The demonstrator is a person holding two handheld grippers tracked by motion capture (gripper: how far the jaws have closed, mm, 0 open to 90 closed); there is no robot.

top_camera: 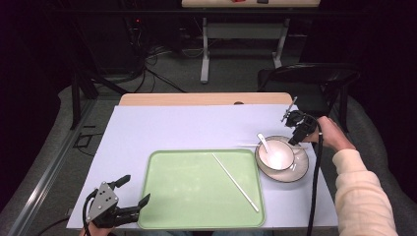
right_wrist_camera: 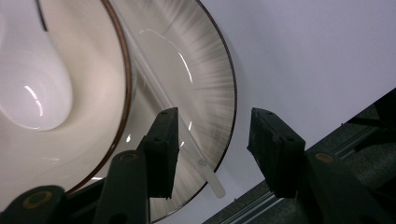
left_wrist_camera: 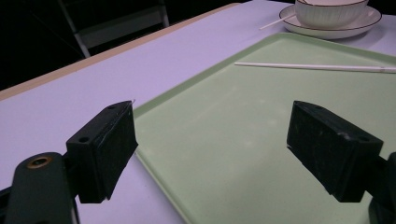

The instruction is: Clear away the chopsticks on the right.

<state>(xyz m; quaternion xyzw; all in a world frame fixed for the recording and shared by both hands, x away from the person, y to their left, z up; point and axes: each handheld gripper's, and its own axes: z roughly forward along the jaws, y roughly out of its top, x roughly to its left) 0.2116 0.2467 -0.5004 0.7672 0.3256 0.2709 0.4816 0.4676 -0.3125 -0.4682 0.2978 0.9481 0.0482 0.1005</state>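
While over the plate (right_wrist_camera: 205, 79), right gripper (right_wrist_camera: 212, 140) unclenched around 1 chopstick (right_wrist_camera: 198, 161); left gripper (left_wrist_camera: 210, 149) released.

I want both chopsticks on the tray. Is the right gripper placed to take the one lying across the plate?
Probably yes: the right gripper hangs over the plate rim, jaws apart astride the chopstick. Nothing blocks its end, though the bowl sits close beside it.

We see the table (top_camera: 162, 125) brightly lit from overhead while the room behind stays near black; glare streaks the bowl (right_wrist_camera: 56, 93), and close jaws look soft, slightly blurred
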